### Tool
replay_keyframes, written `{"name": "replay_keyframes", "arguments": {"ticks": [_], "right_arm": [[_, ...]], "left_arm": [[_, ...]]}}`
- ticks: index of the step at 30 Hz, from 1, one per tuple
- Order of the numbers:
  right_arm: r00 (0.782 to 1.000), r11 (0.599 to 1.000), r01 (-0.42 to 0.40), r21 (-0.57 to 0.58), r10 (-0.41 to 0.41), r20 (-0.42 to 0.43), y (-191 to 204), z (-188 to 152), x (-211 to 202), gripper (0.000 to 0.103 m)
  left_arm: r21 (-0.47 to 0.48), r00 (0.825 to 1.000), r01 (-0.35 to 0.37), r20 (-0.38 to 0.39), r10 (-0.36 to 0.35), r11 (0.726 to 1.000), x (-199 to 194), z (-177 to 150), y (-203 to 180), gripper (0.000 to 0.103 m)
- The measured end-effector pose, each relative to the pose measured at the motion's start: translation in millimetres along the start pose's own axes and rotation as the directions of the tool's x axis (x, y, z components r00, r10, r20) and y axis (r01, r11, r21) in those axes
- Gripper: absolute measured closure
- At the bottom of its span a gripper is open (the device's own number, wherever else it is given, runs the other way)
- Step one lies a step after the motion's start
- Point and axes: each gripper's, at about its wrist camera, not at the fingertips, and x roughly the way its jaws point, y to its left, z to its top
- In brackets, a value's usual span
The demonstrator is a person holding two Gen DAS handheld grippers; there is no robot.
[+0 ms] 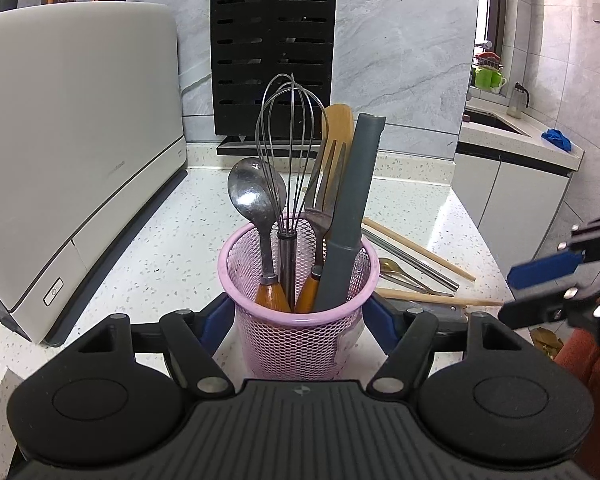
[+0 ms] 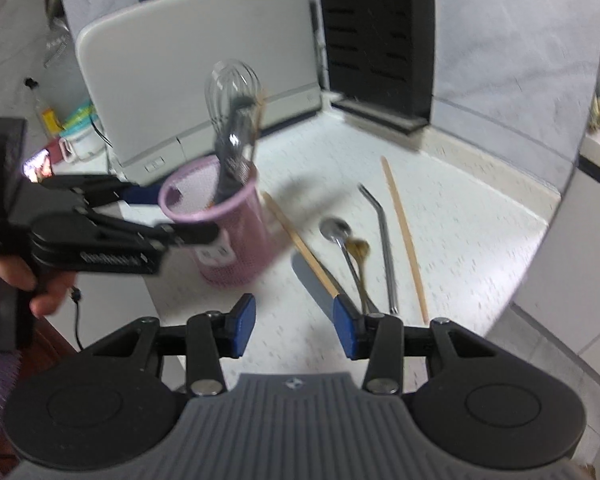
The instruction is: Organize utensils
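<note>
Clamping the pink mesh utensil cup (image 1: pixel 300 320) between its blue pads, my left gripper (image 1: pixel 300 322) holds it upright on the white speckled worktop (image 1: pixel 172 248), with a steel whisk (image 1: pixel 290 152), a wooden-handled steel spoon (image 1: pixel 256 204), a wooden spatula (image 1: pixel 338 136) and a grey sheathed knife (image 1: pixel 350 216) standing inside. My right gripper (image 2: pixel 295 325) hangs with its jaws spread and nothing between them, just above the near end of a loose wooden chopstick (image 2: pixel 300 240). Beside that lie a steel spoon (image 2: pixel 340 236), a small gold spoon (image 2: pixel 359 250), a bent steel straw (image 2: pixel 384 240) and a second wooden chopstick (image 2: pixel 405 236).
</note>
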Motion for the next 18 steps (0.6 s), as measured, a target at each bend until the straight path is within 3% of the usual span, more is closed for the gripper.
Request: {"name": "replay_keyframes", "arguments": {"ticks": [9,15,18], "right_arm": [[0.990,0.997,0.078,-0.028,-0.081,-0.116,-7,-9,26,0.061],[0.983,0.991,0.097,-0.090,-0.110,-0.145,-1,-5,33,0.062],[0.980,0.989,0.092,-0.118,-0.110,-0.164,0,0,39,0.070]], "left_arm": [[-0.001,1.000,0.001,-0.002,-0.001,1.000,-1,0,0,0.022],[-0.002,1.000,0.000,-0.002,0.000,1.000,-1,0,0,0.022],[-0.001,1.000,0.001,-0.001,-0.001,1.000,-1,0,0,0.022]]}}
